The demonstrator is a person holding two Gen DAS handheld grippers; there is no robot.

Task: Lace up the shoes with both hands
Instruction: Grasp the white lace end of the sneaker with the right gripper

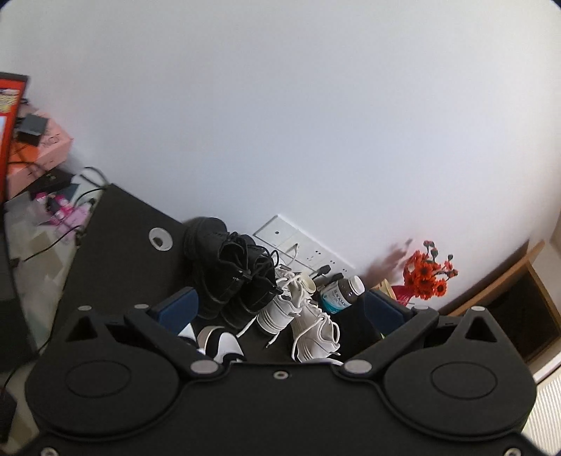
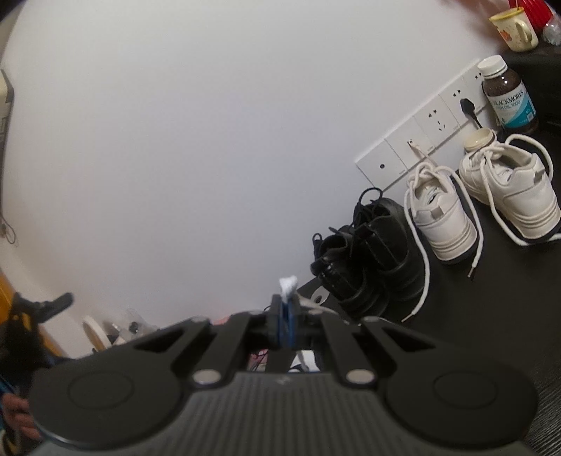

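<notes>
**Inspector:** State of the left gripper (image 1: 277,305)?

**Assistant:** Spread wide. Both blue pads stand well apart with nothing between them. It hangs above the dark surface (image 1: 122,252) and looks down on the footwear.

**Inspector:** And the right gripper (image 2: 284,317)?

**Assistant:** Pressed together, pinching a white shoelace end (image 2: 288,284). A short frayed tuft sticks up above the pads. Where the lace runs below the fingers is hidden.

**Inspector:** Locate the shoes.

**Assistant:** In the right wrist view, a pair of black lace-up shoes (image 2: 368,259) stands by the wall, heels toward the camera. Just beside it to the right is a pair of white sneakers (image 2: 441,217), their laces loose and trailing across the surface. In the left wrist view, a black-and-white shoe (image 1: 221,342) lies directly under the left gripper, partly hidden by its body.

**Inspector:** Other items?

**Assistant:** A brown supplement bottle (image 2: 510,96) with a white cap stands behind the sneakers, near a wall socket strip (image 2: 424,136). A cream mug (image 2: 515,29) sits farther along. Orange artificial flowers (image 1: 427,273) stand against the wall.
</notes>
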